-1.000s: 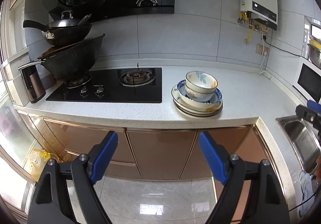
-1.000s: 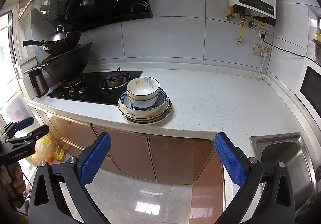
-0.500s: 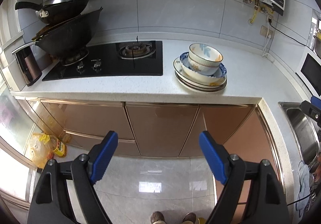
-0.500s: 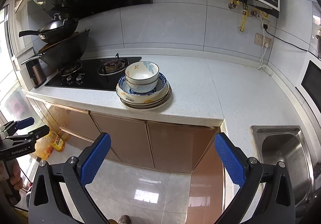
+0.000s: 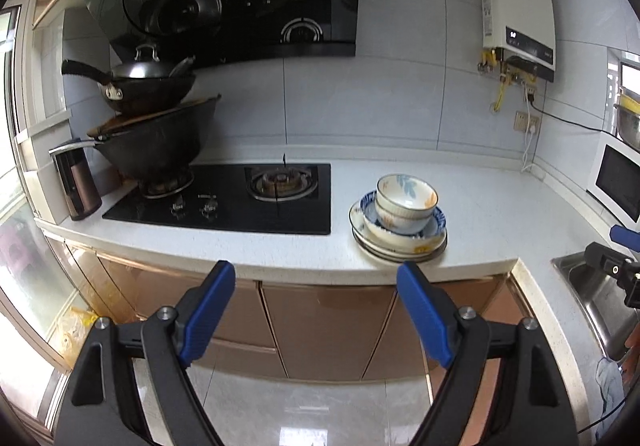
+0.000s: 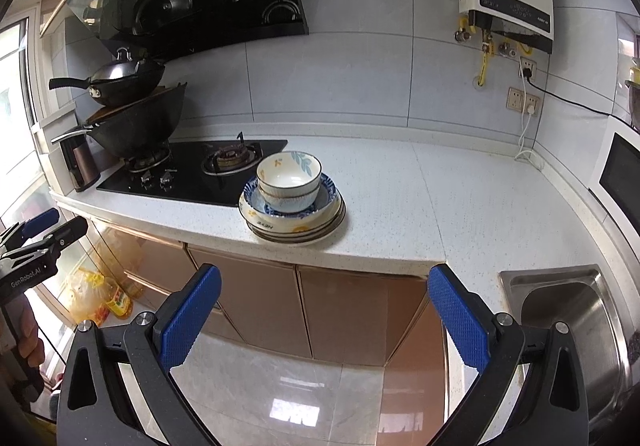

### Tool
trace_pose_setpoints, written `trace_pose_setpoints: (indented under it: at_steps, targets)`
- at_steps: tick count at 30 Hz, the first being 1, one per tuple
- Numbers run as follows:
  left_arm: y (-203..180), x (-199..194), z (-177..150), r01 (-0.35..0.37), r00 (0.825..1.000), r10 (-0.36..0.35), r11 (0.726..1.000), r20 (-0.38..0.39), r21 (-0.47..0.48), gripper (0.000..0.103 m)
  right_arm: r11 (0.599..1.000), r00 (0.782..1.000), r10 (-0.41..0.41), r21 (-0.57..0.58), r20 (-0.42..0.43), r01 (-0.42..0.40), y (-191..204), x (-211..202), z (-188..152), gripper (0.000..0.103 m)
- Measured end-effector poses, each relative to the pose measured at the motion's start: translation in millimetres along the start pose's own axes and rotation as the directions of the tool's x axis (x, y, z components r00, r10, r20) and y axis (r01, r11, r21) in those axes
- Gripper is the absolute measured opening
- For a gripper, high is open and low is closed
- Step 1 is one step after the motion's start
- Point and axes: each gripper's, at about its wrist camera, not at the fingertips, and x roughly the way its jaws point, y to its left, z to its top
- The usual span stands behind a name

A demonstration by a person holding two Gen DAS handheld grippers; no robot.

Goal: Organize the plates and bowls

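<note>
Left hand-held gripper (image 5: 316, 316) wide open, empty, right hand-held gripper (image 6: 324, 320) likewise

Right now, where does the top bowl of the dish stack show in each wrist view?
Left wrist: the top bowl sits right of centre, on the stack beside the hob's right edge.
Right wrist: the top bowl sits just left of centre, in front of the hob's right corner.
Shared landmark: the hob, left of the stack in both views.
</note>
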Motion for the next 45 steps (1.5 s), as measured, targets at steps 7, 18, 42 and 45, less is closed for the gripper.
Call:
trace_pose_setpoints:
  at_steps: [7, 18, 42, 45]
  targets:
    - [-3, -4, 8, -0.006, 1.0, 0.006, 1.0, 0.009, 0.004, 0.083, 1.0, 1.0, -0.001, 0.001, 0.016, 0.001, -4, -4, 1, 0.102]
    - [-7, 11, 12, 0.007, 1.0, -0.006, 1.0, -0.03, 0.029, 0.083, 1.0, 1.0, -0.013, 0.004, -0.004, 0.013, -8, 1, 0, 0.102]
    - [-27, 33, 23, 0.047, 0.998, -0.043, 0.996, -0.052, 0.078, 0.083, 0.991, 0.994, -0.095, 0.1, 0.058, 0.089, -42, -32, 1, 0.102]
    - [-34, 32, 24, 0.044, 0.998, -0.04, 0.996, -0.048, 0.083, 0.083, 0.991, 0.992, -0.091, 0.107, 0.083, 0.082, -47, -35, 5, 0.102]
